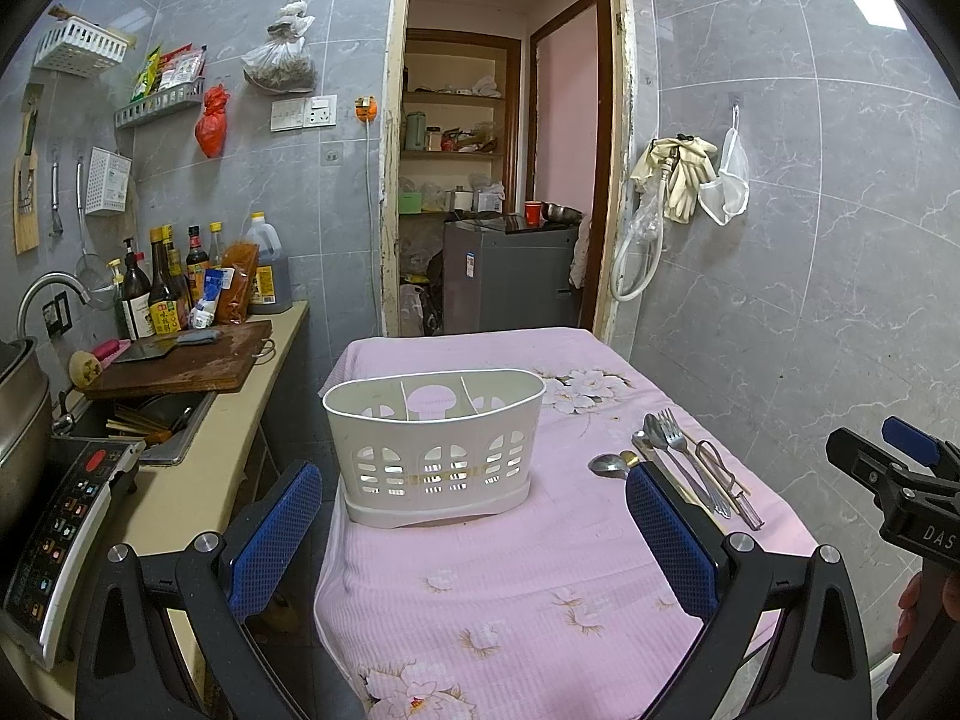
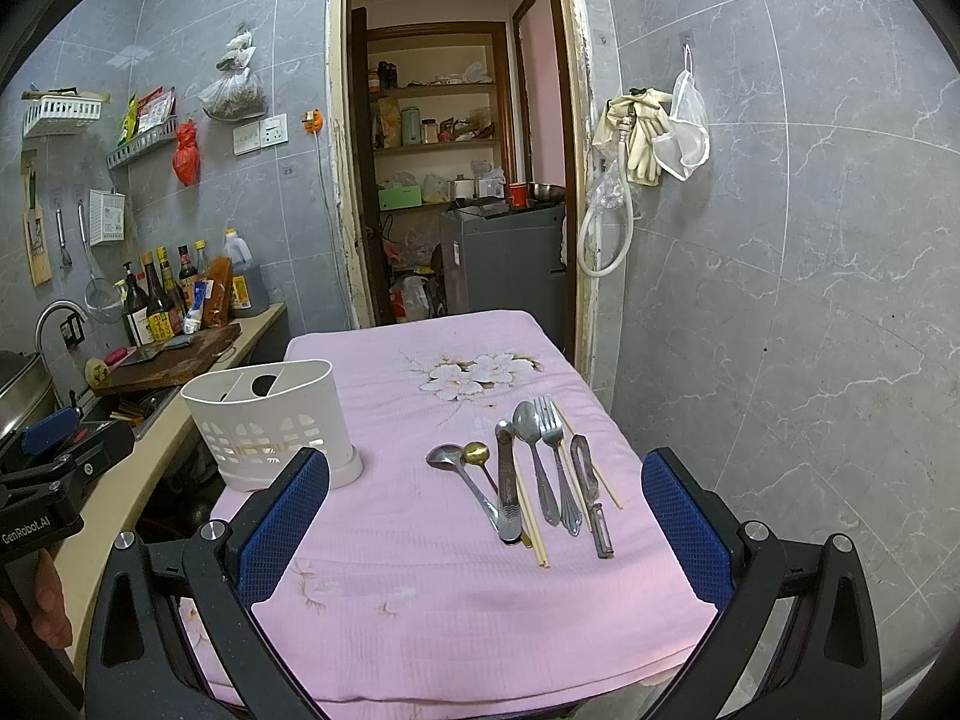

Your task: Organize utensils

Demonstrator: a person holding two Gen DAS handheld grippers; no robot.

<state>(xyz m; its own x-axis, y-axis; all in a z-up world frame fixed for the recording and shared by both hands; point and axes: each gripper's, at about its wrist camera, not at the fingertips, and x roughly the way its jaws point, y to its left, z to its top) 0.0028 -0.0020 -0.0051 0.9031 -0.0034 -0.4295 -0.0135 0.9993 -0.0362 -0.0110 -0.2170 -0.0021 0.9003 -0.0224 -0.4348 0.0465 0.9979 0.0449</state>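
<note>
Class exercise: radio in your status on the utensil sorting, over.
Left gripper open, right gripper open, both empty. Utensils lying in a row on the pink cloth; white caddy holds none. Nothing in the way.

Glossy metal cutlery (image 2: 531, 468), matt cloth (image 2: 420, 570)

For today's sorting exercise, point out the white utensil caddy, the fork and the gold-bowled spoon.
white utensil caddy (image 1: 433, 450): left wrist view, on its slotted front wall.
fork (image 2: 553, 438): right wrist view, on the neck just below the tines.
gold-bowled spoon (image 2: 476, 452): right wrist view, on the bowl.
</note>
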